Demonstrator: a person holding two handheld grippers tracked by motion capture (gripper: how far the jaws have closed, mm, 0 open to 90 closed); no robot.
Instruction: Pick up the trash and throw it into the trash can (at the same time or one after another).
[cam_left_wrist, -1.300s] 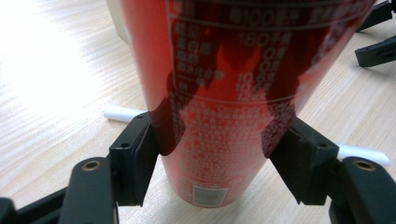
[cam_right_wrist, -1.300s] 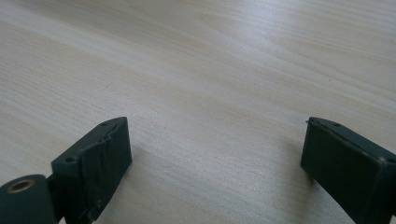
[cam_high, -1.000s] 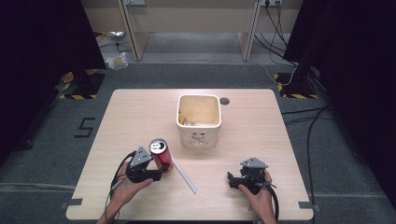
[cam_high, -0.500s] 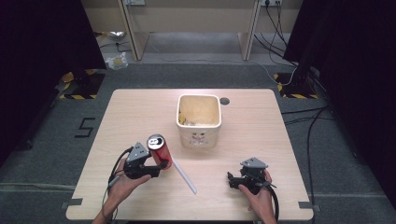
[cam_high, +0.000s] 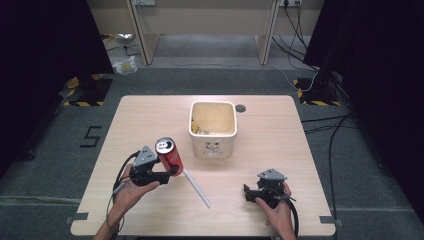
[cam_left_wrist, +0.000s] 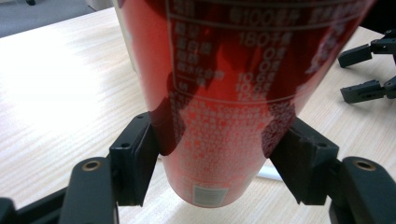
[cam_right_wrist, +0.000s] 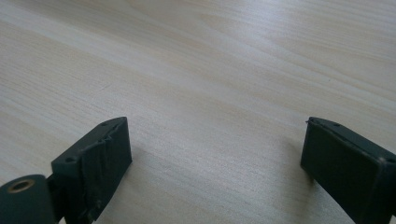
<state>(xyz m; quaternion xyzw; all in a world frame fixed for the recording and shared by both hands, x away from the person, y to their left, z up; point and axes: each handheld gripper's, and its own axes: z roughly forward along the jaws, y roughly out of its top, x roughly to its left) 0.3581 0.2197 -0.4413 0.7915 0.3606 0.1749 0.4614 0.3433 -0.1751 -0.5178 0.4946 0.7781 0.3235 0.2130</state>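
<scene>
Left hand-held gripper (cam_high: 171, 172) is clamped on a red cylindrical aluminium drink can (cam_high: 169, 154), held tilted clear of the light wooden desk (cam_high: 150, 115). Right hand-held gripper (cam_high: 246, 192) rests low over the desk, jaws wide apart, holding nothing.

Bin (cam_high: 212, 145) blocks table (cam_high: 150, 115) centre; straw (cam_high: 196, 187) lies between grippers. Left side, far corners and front edge free. Bare wood ahead of right gripper (cam_high: 248, 192).

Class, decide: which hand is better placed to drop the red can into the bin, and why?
Left. Its fingers already clamp the red can, close to the bin. The right gripper is open with nothing between its fingers, low over the table.
</scene>
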